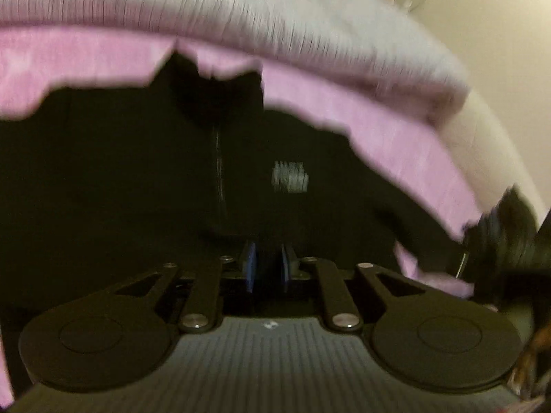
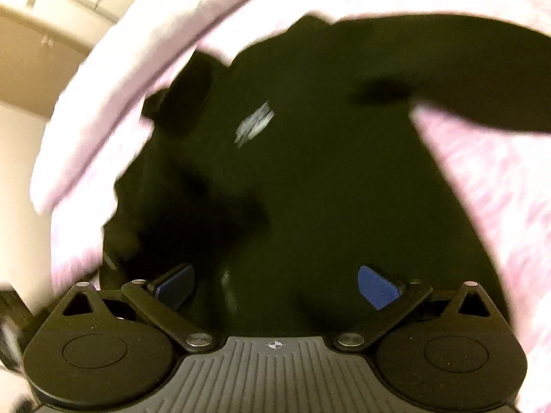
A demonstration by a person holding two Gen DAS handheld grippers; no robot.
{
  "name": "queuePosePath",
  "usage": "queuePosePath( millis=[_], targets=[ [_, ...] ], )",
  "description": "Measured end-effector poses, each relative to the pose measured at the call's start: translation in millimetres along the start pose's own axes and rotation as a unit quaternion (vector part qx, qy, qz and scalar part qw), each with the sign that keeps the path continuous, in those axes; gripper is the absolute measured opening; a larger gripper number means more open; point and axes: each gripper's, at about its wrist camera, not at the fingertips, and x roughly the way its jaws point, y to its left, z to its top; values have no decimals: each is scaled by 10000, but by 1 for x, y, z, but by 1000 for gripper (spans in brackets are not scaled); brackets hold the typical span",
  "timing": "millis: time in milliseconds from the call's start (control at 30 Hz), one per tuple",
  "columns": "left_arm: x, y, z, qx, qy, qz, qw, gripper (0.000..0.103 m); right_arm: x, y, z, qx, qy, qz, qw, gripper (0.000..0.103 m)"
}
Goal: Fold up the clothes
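lying on pink sheet: black top, logo at 11 o'clock. left gripper jaws narrow, grip unclear; right gripper wide.

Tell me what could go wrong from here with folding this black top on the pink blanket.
1. The left gripper looks nearly shut at the hem of the black top; whether it holds cloth is unclear, so a lift might slip.
2. The right gripper is open above the top, so a pull from the left alone could skew it.
3. One sleeve lies spread over the pink blanket and could bunch up.
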Motion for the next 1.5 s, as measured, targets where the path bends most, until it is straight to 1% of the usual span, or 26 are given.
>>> queuePosePath(
  millis=[67,133,200,333,433,533,567,600,633,667,733,833,900,967,1033,1100,1133,1167,1233,1300,1333,1367,1400,1433,1467,1500],
  targets=[
    [-10,8,-12,-302,9,91,9995,11,-1,-15,13,113,-111,173,9997,103],
    [-21,18,-16,-507,66,298,9982,11,10,-20,21,265,-28,462,9986,103],
    [-31,26,-16,-616,151,442,9970,11,24,-18,25,422,122,852,9954,103],
    [-49,33,-15,-709,354,337,9963,13,53,-12,16,790,526,1457,9848,102],
    [-54,34,-20,-833,428,287,9952,13,73,-15,1,1130,830,1581,9774,99],
    [-55,44,-23,-1099,416,393,9923,13,94,-12,-5,1083,894,1480,9790,97],
    [-55,47,-23,-1203,393,420,9911,13,101,-11,-3,1002,913,1471,9798,82],
    [-55,51,-23,-1294,349,435,9900,13,109,-7,0,870,929,1530,9800,34],
    [-55,55,-22,-1369,299,447,9891,13,118,-1,4,718,954,1593,9800,9],
    [-56,58,-20,-1411,241,460,9886,13,120,8,8,463,905,1639,9812,8],
    [-58,62,-15,-1423,98,481,9886,13,114,28,19,-162,710,1719,9824,7],
    [-61,65,0,-1359,-140,484,9894,13,83,54,48,-1016,125,1701,9801,7],
    [-59,66,8,-1300,-205,496,9901,13,55,58,73,-1374,-423,1570,9771,7],
    [-55,68,13,-1229,-220,521,9908,13,29,45,94,-1549,-865,1273,9759,7],
    [-47,69,14,-1146,-160,581,9916,13,22,25,110,-1535,-1076,887,9783,7],
    [-36,72,14,-1079,-76,667,9919,13,29,0,120,-1431,-1105,499,9823,7],
    [-31,73,13,-1053,-31,711,9919,13,35,-9,125,-1341,-1036,407,9847,7],
    [-27,73,13,-1020,8,752,9919,13,42,-17,129,-1241,-941,362,9871,7],
    [-21,73,13,-935,67,828,9921,13,48,-26,132,-1167,-964,361,9878,7],
    [-18,71,13,-851,124,923,9920,13,52,-22,133,-1376,-1036,189,9849,8],
    [-17,70,13,-777,151,992,9919,13,60,-17,135,-1498,-1050,-40,9831,8],
    [-17,67,14,-677,172,1058,9919,13,69,-14,137,-1622,-981,-370,9812,8],
    [-17,64,15,-577,194,1124,9918,13,76,-13,138,-1739,-859,-800,9777,11],
    [-17,61,17,-482,189,1151,9920,13,79,-14,136,-1802,-781,-1138,9739,15],
    [-18,57,20,-399,146,1128,9927,13,76,-17,132,-1775,-788,-1234,9732,17],
    [-18,54,23,-337,85,1087,9935,13,71,-20,129,-1714,-828,-1235,9739,17]
  ],
)
